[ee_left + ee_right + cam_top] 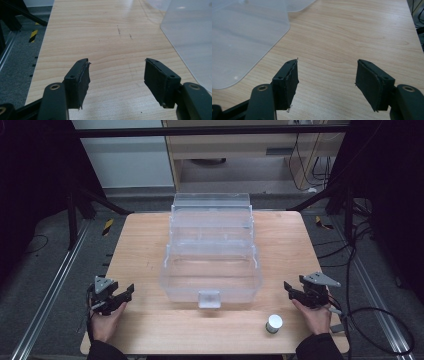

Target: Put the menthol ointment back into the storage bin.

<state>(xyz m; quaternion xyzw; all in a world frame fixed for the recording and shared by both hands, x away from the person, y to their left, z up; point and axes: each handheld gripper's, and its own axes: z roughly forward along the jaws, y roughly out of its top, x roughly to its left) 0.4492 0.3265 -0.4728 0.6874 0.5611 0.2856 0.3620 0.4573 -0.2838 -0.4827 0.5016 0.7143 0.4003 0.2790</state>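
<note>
Start position: nothing is picked up yet. In the high view your left gripper (pixel 121 296) sits at the lower left of the frame and your right gripper (pixel 295 291) at the lower right, each over the wooden table (pixel 140 245), one on either side of the clear plastic organizer box (pixel 211 251).

Left gripper view: jaws stand wide apart, bare table between them, a corner of the box at the upper right of the frame. Right gripper view: jaws likewise spread, nothing between the pads, a box corner at the upper left.

The thing nearest your right hand is the small white cylindrical container (pixel 273 322), upright at the lower right of the high view, just left of your right hand and in front of the box, not touching it.

Judgement: you are at the approach step. The next move likely calls for swinging the right gripper back toward the container, lowering around it, and closing on its sides without tipping it.

Count:
- grippers: two
- organizer box: one, open, with three stepped tiers
- white container: one
- latch tab (pixel 209 298) at the box's front: one
</note>
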